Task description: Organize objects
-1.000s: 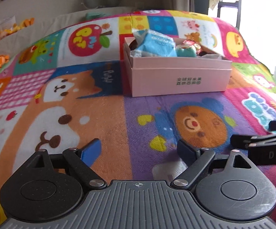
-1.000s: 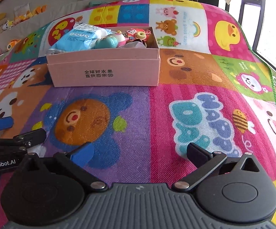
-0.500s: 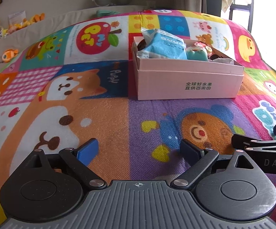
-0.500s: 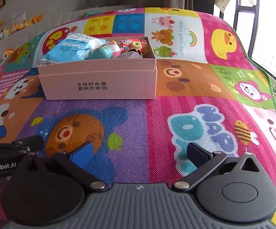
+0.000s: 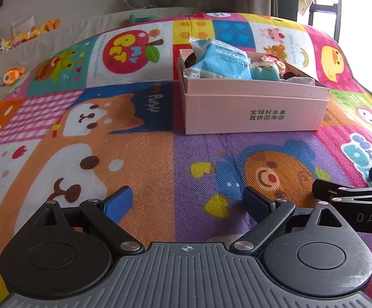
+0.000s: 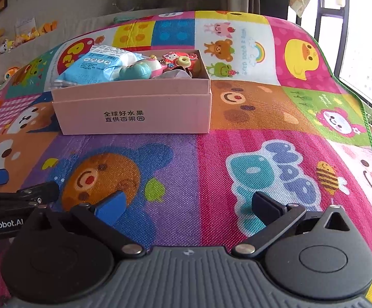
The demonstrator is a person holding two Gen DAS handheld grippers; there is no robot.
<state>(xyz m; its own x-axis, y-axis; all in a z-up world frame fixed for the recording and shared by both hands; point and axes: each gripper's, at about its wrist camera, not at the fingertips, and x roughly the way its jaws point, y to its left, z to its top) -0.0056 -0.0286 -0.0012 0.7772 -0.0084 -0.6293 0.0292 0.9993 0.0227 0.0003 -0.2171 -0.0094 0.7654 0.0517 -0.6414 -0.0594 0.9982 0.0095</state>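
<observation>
A shallow pink cardboard box [image 5: 255, 110] with black printed characters on its near wall sits on a bright patchwork play mat [image 5: 145, 154] covered in cartoon animals. The box is open at the top and filled: a pale blue plastic-wrapped packet [image 5: 219, 61] leans against its left end, a teal and white rounded toy [image 5: 264, 70] lies beside the packet near the middle, and small pink and yellow cartoon trinkets [image 6: 179, 60] crowd the far right corner.

The left tongs [image 5: 186, 202] hover low over the mat with both fingers spread wide and nothing between them. The left finger carries a blue pad [image 5: 118, 202] and the right finger is dark. From the left wrist view the box lies well ahead of these tongs and somewhat to the right, beyond a printed orange bear face [image 5: 270, 177] on purple ground.

The right tongs [image 6: 188, 205] are likewise spread wide and empty, just above the mat. From the right wrist view the box stands well ahead and to the left of them, its long printed wall facing the camera.

The two tools sit side by side, near each other: the right one's black linkage shows at the right edge of the left wrist view, and the left one's linkage at the left edge of the right wrist view.

Beyond the mat, stuffed toys [image 5: 14, 73] line a pale ledge on the left, and a bright window [image 6: 365, 38] lies to the right.
</observation>
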